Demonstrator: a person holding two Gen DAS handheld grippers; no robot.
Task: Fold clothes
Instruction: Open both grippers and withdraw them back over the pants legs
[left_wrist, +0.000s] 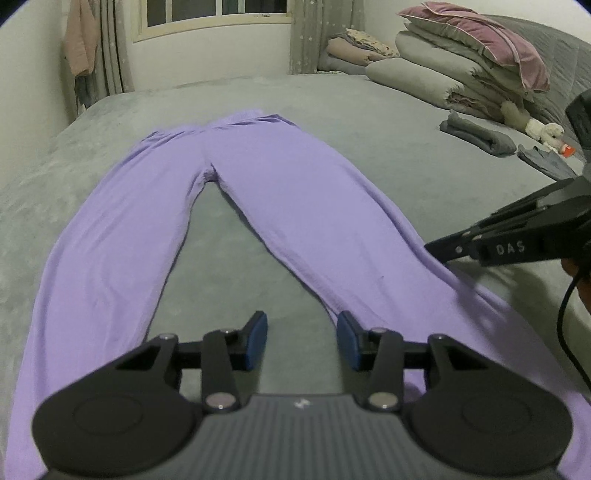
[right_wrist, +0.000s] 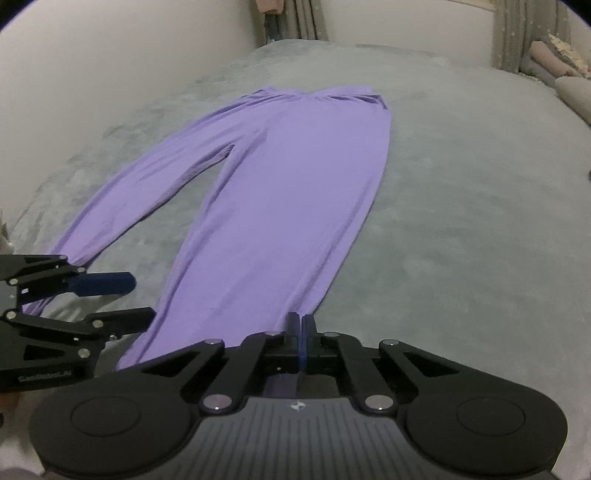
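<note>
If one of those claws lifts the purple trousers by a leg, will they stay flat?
Probably not. The thin purple trousers lie limp and softly creased on the grey bed cover, so a lifted leg would likely droop. They look light, and may drag on the plush cover.

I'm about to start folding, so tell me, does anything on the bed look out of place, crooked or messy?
Nothing stands out. The purple trousers lie flat on the grey bed, legs spread in a tidy V with only slight gathers at the waistband. The folded bedding stack and small grey folded garment sit neatly at the side.
</note>
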